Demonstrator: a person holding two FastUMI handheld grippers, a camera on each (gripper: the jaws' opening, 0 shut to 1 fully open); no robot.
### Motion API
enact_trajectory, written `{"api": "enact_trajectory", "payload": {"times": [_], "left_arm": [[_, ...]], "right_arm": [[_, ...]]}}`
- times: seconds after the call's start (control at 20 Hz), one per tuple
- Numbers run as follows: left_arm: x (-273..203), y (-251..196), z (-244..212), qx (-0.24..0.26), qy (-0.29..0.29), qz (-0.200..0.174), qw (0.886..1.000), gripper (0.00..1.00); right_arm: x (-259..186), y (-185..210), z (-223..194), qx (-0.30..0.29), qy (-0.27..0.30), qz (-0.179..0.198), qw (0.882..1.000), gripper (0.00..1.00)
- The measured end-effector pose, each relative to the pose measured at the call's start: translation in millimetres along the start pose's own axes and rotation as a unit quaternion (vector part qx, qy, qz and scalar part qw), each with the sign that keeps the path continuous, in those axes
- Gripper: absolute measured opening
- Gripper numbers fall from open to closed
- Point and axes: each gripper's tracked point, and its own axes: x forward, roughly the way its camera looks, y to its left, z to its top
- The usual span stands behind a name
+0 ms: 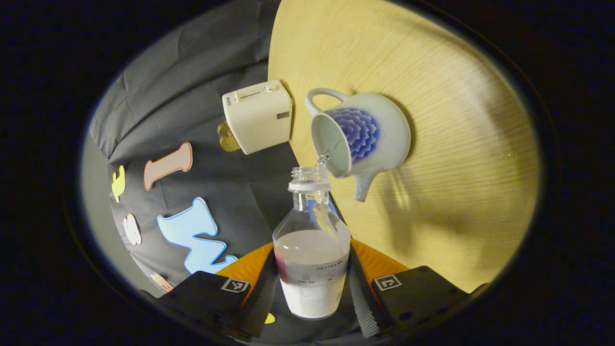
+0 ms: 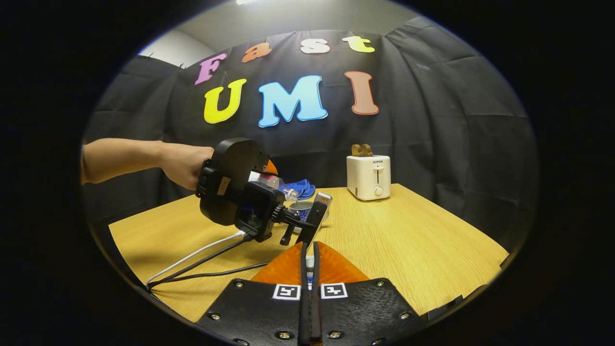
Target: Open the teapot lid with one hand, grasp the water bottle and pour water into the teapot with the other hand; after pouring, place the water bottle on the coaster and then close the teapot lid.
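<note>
Gripped between the left gripper [image 1: 312,293] fingers, the water bottle [image 1: 312,250] is tilting its open neck over the teapot [image 1: 358,137] mouth — water is running in. Beside the teapot, a toaster [image 1: 257,115] is sitting on the surface [image 1: 456,144]. Right gripper [image 2: 310,269] fingers are nearly touching — something small is showing between them, unclear.

Your surface [image 2: 408,240] lies bare and wide on the right side, from the front edge back to the toaster [image 2: 368,177], which stands near the wall. To the left, the left gripper [image 2: 288,192] hangs over the teapot [image 1: 360,139] with the bottle [image 1: 312,250] tilted at its mouth, blocking that way. Cables [image 2: 202,264] trail across the surface's near left part. The toaster stands just beside the teapot, with a narrow gap between.
</note>
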Motion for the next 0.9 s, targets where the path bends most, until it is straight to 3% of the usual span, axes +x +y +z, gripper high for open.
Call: {"api": "enact_trajectory", "payload": {"times": [0.9], "left_arm": [[-8, 11, 7, 0.091, 0.009, 0.012, 0.996, 0.84]], "right_arm": [[0, -2, -1, -0.001, 0.002, -0.002, 1.000, 0.01]]}}
